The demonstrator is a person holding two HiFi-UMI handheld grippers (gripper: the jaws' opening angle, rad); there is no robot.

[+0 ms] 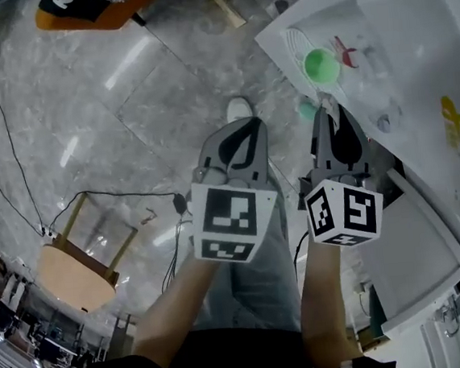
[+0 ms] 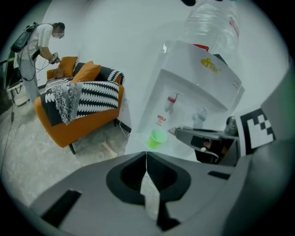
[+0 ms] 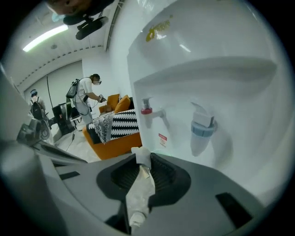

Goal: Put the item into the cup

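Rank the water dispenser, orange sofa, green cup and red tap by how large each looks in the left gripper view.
1. water dispenser, though it stands nearer the camera than the sofa
2. orange sofa
3. green cup
4. red tap, only slightly smaller than the cup

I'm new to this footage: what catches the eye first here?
A bright green plastic cup stands on the white water dispenser's tray, at the head view's upper right. Near it, the right gripper pinches a small pale crumpled packet.
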